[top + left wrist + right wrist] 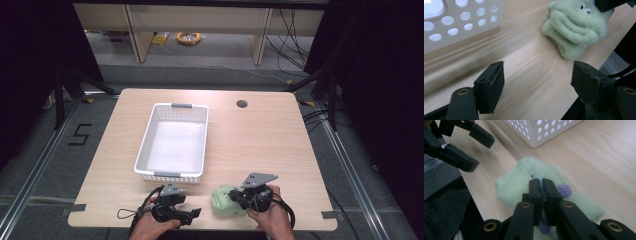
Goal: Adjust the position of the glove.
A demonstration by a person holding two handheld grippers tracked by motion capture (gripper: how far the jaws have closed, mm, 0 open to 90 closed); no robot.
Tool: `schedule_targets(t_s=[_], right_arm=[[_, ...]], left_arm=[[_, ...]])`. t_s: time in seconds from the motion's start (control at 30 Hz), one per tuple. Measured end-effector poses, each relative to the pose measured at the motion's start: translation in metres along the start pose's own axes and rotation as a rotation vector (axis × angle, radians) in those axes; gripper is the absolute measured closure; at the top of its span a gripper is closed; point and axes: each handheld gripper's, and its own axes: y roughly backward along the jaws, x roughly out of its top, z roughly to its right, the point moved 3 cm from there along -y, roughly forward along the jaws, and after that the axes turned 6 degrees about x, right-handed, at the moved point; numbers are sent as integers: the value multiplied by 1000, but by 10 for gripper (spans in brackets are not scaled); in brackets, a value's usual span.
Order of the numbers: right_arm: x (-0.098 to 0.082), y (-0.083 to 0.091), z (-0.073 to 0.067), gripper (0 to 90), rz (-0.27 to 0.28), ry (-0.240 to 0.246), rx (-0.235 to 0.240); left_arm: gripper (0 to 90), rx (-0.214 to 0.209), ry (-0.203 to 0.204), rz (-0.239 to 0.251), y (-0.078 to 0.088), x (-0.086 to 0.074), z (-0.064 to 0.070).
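We find the green plush toy [524, 177] lying on the wooden table [260, 145] near its front edge, just off the white perforated basket [172, 142]. The right gripper [541, 185] is clamped on a fold of its fleece; the left gripper [537, 82] stands apart, empty. We judge the toy light, soft and compressible, not fragile; a pinch on a thick fold should hold.

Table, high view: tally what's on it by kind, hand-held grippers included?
White perforated basket: 1
Green plush toy: 1
Hand-held grippers: 2, the left hand-held gripper open over bare wood, the right hand-held gripper shut on the plush toy
Total: 4
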Motion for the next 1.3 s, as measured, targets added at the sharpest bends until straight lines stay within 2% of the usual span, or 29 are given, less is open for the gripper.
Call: schedule_targets(t_s=[0.1, 0.13, 0.17, 0.2, 0.23, 0.27, 0.3, 0.33, 0.37, 0.4, 0.43, 0.47, 0.53, 0.6, 0.63, 0.67, 0.77, 0.8, 0.87, 0.9, 0.93, 0.97, 1.0, 1.07, 1.1, 1.17, 1.2, 1.23, 1.3], right_arm=[[-4, -3, -1, 856, -11, 3, -9], [-6, -5, -1, 851, 5, -9, -7], [-8, -6, -2, 845, -2, -19, -1], [-9, -5, -2, 836, -16, -4, 4], [-10, -5, -3, 818, -22, -19, 0], [-12, -6, -4, 787, -6, -26, -5], [-13, -5, -4, 770, -14, -31, -2], [-14, -4, -3, 737, -19, -21, 5], [-14, -6, -3, 707, 15, -17, 13], [-14, -3, -2, 692, 2, -22, 18], [-12, 1, -1, 692, 14, -39, 15], [-11, 7, 2, 689, 26, -26, 19], [-10, 18, 6, 689, 45, -46, -10], [-12, 27, 14, 689, 35, -46, -31], [-14, 29, 18, 690, 35, -53, -36], [-17, 29, 23, 691, 30, -53, -46], [-23, 30, 33, 695, 5, -97, -42], [-24, 27, 36, 697, 25, -97, -45], [-23, 27, 40, 700, 9, -79, -16], [-23, 25, 41, 702, 16, -84, -12], [-22, 24, 43, 702, 8, -83, -10], [-21, 22, 44, 702, -5, -106, -4], [-21, 21, 46, 701, -4, -94, -4], [-22, 16, 50, 698, -17, -109, 20], [-23, 12, 51, 692, -11, -113, 26], [-25, 8, 53, 692, -48, -129, 49], [-25, 4, 55, 692, -20, -123, 50], [-26, 3, 55, 692, -25, -146, 58], [-28, 3, 57, 714, -39, -164, 77]], left_arm=[[266, -3, 2, 0, 0, 0, 0], [269, -6, 5, 1, -1, 0, 1], [271, -9, 16, 8, -1, 0, 2], [273, -12, 29, 15, -2, 0, 3], [276, -16, 35, 16, -2, 0, 4], [278, -20, 31, 13, -3, 0, 4], [281, -24, 7, -6, -2, 0, 3], [286, -25, 26, 12, -3, 1, 5], [295, -34, 35, 10, -4, 1, 6], [302, -33, 39, 13, -4, 2, 7], [308, -46, 39, 16, -4, 3, 8], [313, -45, 36, 20, -4, 5, 10], [329, -57, 32, 26, -5, 7, 12], [338, -67, 44, 28, -6, 11, 15], [349, -61, 39, 22, -6, 12, 16], [362, -85, 40, 27, -7, 14, 17], [394, -92, 21, 40, -11, 23, 21], [407, -96, 12, 42, -13, 25, 22], [427, -99, 3, 38, -19, 32, 24], [437, -94, 13, 31, -21, 35, 24], [449, -110, 17, 24, -26, 37, 24], [459, -116, 17, 20, -28, 38, 24], [466, -132, 33, 19, -32, 40, 25], [486, -136, 41, 8, -36, 42, 25], [497, -145, 38, 0, -37, 43, 25], [532, -156, 29, -3, -41, 44, 28], [549, -167, 28, -8, -43, 43, 29], [564, -162, 24, -6, -44, 43, 29], [646, -142, 6, -9, -46, 43, 30]])
